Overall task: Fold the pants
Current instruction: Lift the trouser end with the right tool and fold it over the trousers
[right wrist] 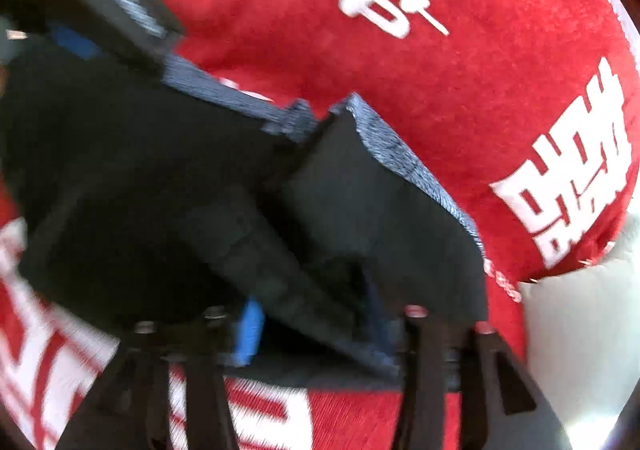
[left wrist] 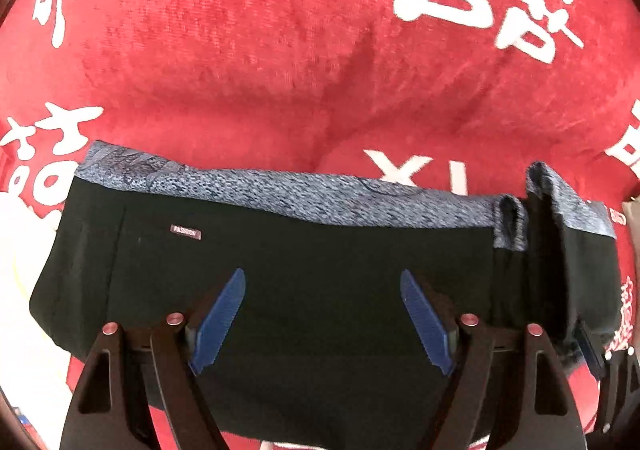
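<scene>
Black pants with a blue-grey speckled waistband lie folded in a wide band on a red cloth. A small "FASHION" label sits on the left part. My left gripper hovers over the middle of the pants, blue pads wide apart and empty. In the right wrist view, which is blurred, the pants' right end is raised and bunched between my right gripper's fingers; a blue pad shows at the left, the other is hidden by fabric. The right gripper also shows at the left wrist view's right edge.
The red cloth with large white characters covers the surface on all sides. A white surface shows at the left edge in the left wrist view, and a pale grey one at the lower right in the right wrist view.
</scene>
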